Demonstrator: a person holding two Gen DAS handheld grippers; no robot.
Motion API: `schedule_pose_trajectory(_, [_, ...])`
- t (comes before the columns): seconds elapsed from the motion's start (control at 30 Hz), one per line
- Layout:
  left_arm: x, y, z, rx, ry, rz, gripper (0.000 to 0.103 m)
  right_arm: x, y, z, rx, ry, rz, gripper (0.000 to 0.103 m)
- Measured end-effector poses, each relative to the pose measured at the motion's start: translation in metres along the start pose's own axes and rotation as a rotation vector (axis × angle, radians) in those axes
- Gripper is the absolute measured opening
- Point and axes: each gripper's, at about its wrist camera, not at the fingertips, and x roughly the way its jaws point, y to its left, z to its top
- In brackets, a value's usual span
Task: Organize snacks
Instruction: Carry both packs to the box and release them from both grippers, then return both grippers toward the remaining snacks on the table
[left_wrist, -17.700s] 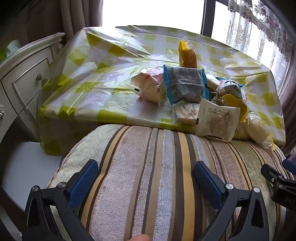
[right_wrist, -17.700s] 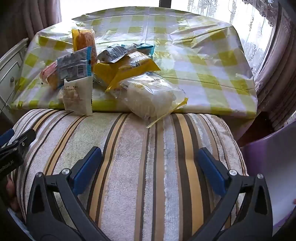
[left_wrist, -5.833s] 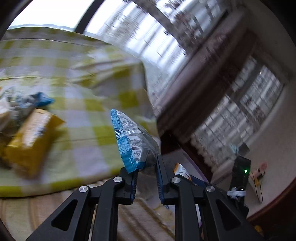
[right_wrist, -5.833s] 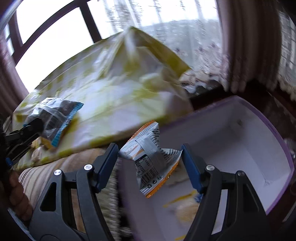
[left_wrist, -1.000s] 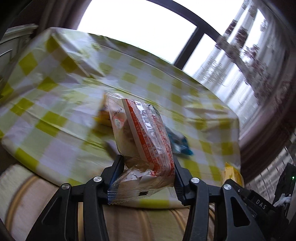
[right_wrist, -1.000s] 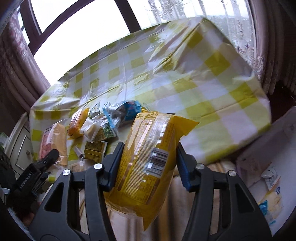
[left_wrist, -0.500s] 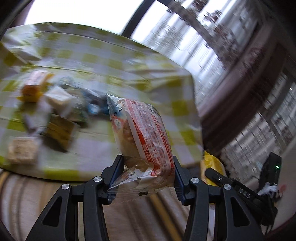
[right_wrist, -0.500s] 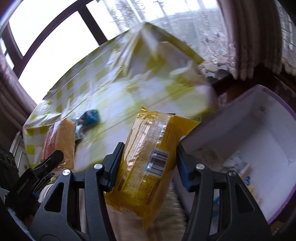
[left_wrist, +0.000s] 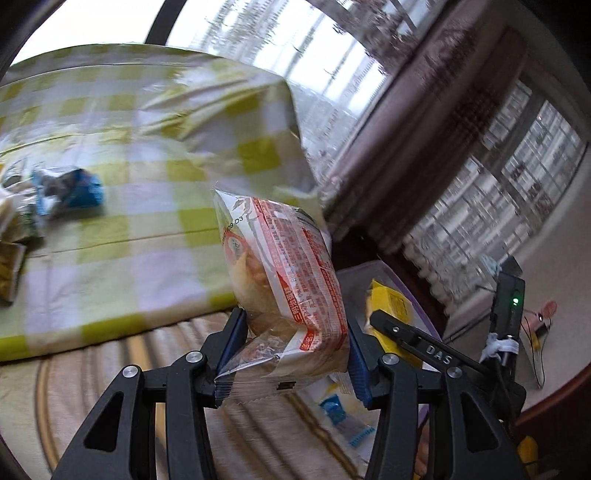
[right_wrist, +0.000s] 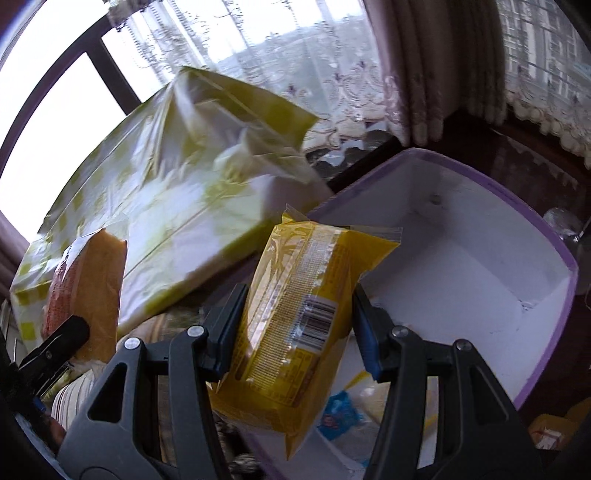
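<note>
The left claw (left_wrist: 291, 350) grips a red-printed snack packet (left_wrist: 284, 291) — beside it, the right claw (left_wrist: 406, 328) holds a yellow packet (left_wrist: 388, 299) over a purple-rimmed box (left_wrist: 406, 284).

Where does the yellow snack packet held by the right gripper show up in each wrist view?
Left wrist: yellow snack packet at right of centre, partly hidden behind the right gripper's black finger.
Right wrist: it fills the centre, clamped in the right gripper, over the box's near edge.
Shared landmark: the purple-rimmed white box, in the left view behind the packet.
</note>
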Motion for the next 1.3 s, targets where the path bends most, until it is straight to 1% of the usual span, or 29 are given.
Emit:
schedule_pose_trajectory(0.17, [0.015,-0.018,-0.001,0.035,0.048,-0.038,0.053,0.001,-0.016,0.002,0.040,0.000,-0.030,0.059])
schedule_pose_trajectory(0.2, [0.017,-0.021,0.000,0.043,0.059,-0.046,0.057,-0.001,-0.018,0.003,0.048,-0.010,-0.040,0.059])
schedule_pose_trajectory(0.23, [0.019,-0.023,0.000,0.048,0.066,-0.051,0.059,-0.003,-0.020,0.004,0.052,-0.017,-0.043,0.062])
schedule_pose_trajectory(0.27, [0.020,-0.025,0.000,0.057,0.072,-0.047,0.061,-0.004,-0.021,0.005,0.057,-0.022,-0.046,0.069])
schedule_pose_trajectory(0.3, [0.022,-0.027,0.000,0.066,0.075,-0.037,0.066,-0.006,-0.023,0.006,0.063,-0.028,-0.049,0.073])
schedule_pose_trajectory(0.33, [0.023,-0.029,-0.001,0.069,0.074,-0.030,0.069,-0.007,-0.023,0.007,0.068,-0.034,-0.048,0.076])
schedule_pose_trajectory(0.4, [0.021,-0.028,-0.001,0.065,0.061,-0.013,0.070,-0.009,-0.023,0.008,0.067,-0.041,-0.048,0.076])
schedule_pose_trajectory(0.47, [0.016,-0.024,0.000,0.049,0.037,0.024,0.070,-0.011,-0.020,0.009,0.060,-0.043,-0.046,0.076])
schedule_pose_trajectory(0.57, [0.005,-0.015,0.000,0.026,-0.002,0.056,0.070,-0.012,-0.013,0.008,0.043,-0.044,-0.038,0.077])
schedule_pose_trajectory(0.7, [-0.006,-0.002,0.005,0.005,-0.038,0.059,0.070,-0.013,0.000,0.007,0.009,-0.043,-0.025,0.077])
schedule_pose_trajectory(0.8, [-0.017,0.008,0.004,-0.003,-0.051,0.057,0.070,-0.015,0.015,0.005,-0.028,-0.045,-0.013,0.077])
schedule_pose_trajectory(0.87, [-0.024,0.016,0.003,-0.014,-0.063,0.088,0.070,-0.016,0.027,0.004,-0.054,-0.041,-0.004,0.077])
schedule_pose_trajectory(1.03, [-0.048,0.045,-0.002,-0.064,-0.104,0.137,0.070,-0.014,0.057,-0.004,-0.111,-0.021,0.039,0.077])
schedule_pose_trajectory(1.13, [-0.066,0.068,-0.007,-0.107,-0.128,0.172,0.070,-0.013,0.075,-0.010,-0.146,-0.001,0.071,0.077])
schedule_pose_trajectory(1.3, [-0.092,0.106,-0.018,-0.195,-0.152,0.219,0.070,-0.010,0.105,-0.019,-0.210,0.019,0.095,0.077])
